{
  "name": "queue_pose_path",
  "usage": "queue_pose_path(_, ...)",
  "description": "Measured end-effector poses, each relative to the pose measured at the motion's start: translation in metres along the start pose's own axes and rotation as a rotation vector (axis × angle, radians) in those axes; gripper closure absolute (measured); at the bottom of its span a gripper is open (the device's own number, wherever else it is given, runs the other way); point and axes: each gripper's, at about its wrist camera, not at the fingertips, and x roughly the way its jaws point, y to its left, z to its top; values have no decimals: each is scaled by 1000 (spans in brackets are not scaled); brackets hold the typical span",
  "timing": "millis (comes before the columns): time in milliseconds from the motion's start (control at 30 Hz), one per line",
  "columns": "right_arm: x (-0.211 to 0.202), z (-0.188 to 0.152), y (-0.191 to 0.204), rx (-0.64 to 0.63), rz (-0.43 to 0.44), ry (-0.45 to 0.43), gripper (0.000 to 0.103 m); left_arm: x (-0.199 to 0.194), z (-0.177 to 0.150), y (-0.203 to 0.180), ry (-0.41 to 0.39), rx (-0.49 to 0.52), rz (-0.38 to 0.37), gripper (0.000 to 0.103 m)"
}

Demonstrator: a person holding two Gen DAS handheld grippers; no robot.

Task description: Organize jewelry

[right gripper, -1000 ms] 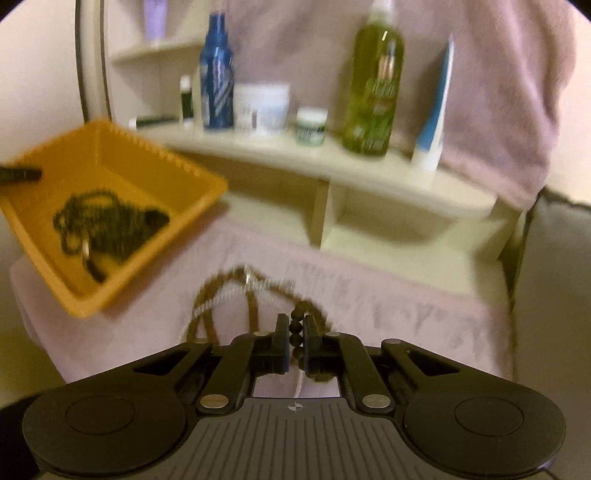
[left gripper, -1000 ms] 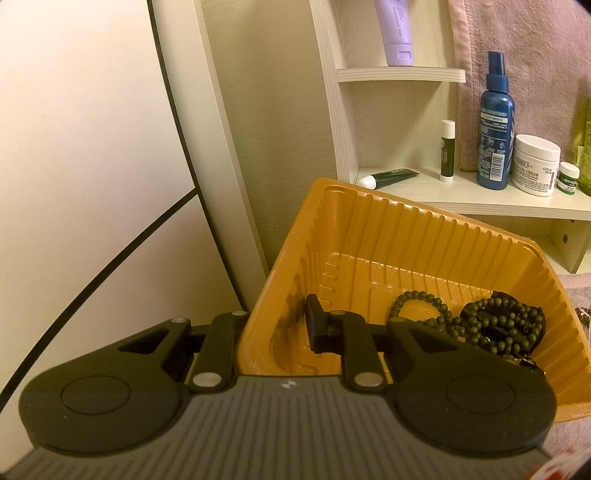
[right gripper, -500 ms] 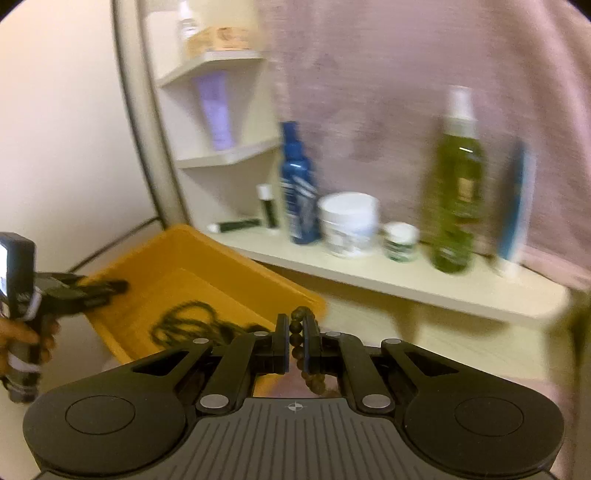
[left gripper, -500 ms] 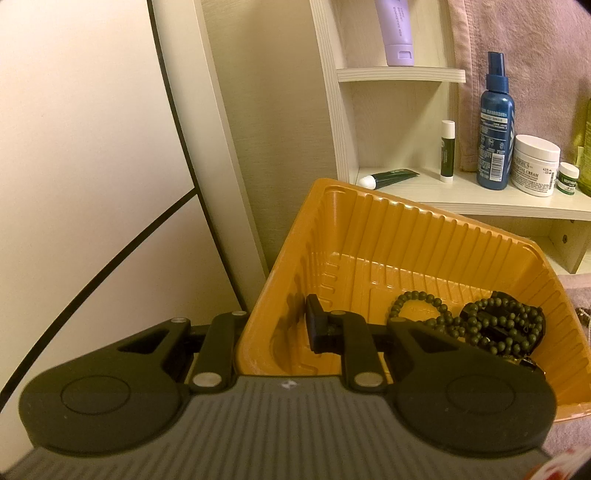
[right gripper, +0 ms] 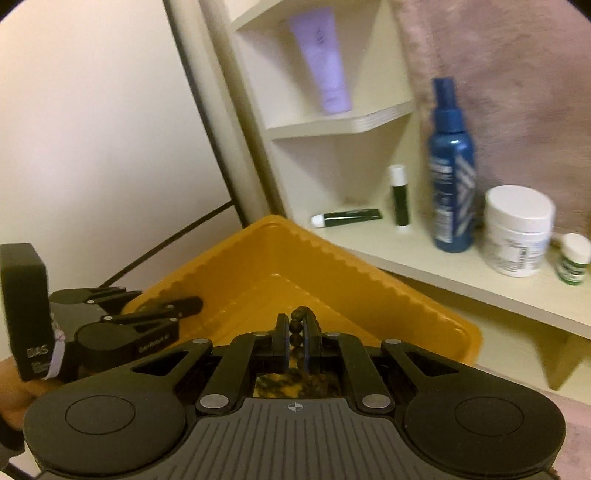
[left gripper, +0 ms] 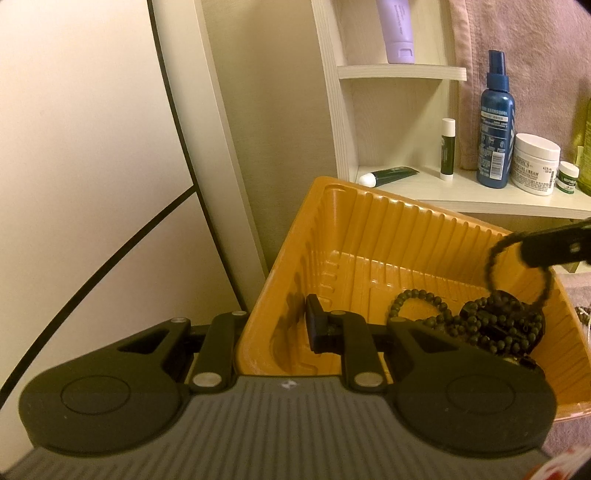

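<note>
My left gripper (left gripper: pixel 275 328) is shut on the near-left wall of the orange tray (left gripper: pixel 369 236), one finger inside and one outside. A heap of dark bead necklaces (left gripper: pixel 491 325) lies in the tray's right part. My right gripper (right gripper: pixel 298 341) is shut on a dark bead necklace (right gripper: pixel 297 334) and holds it over the tray (right gripper: pixel 332 266). In the left wrist view the right gripper (left gripper: pixel 554 247) enters from the right, and the necklace loop (left gripper: pixel 517 273) hangs from it onto the heap. The left gripper also shows in the right wrist view (right gripper: pixel 162 306).
A pale shelf unit (left gripper: pixel 461 192) stands behind the tray with a blue spray bottle (left gripper: pixel 495 125), a white cream jar (left gripper: pixel 535 164), a small jar (left gripper: pixel 568 177), a lip balm stick (left gripper: pixel 447 147), a lying green tube (left gripper: pixel 391 173) and a lilac tube (left gripper: pixel 397 29). A pink towel (right gripper: pixel 498 74) hangs behind.
My right gripper has carried the bead necklace up from the pink cloth and leftward over the orange tray. My left gripper has kept its hold on the tray wall.
</note>
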Motion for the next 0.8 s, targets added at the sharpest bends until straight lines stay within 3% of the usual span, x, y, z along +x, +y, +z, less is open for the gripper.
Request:
queue_pose_path(100, 13, -1, 1, 10, -6, 8, 94, 0, 0, 0, 0, 0, 0, 84)
queue_pose_path(167, 17, -1, 0, 24, -19, 8, 85, 0, 0, 0, 0, 1, 1, 84)
queue_pose_path(233, 17, 1, -4, 48, -24, -9, 60, 0, 0, 0, 1, 1, 1, 84)
queue_pose_path(300, 13, 1, -8, 62, -29, -35, 53, 0, 0, -1, 1, 2, 2, 84)
queue_pose_path(533, -18, -4, -28, 109, -87, -57, 49, -1, 0, -2, 1, 6, 4, 84)
queue_pose_path(800, -76, -41, -67, 233, -196, -78, 48, 0, 1, -3, 3, 9, 6, 84)
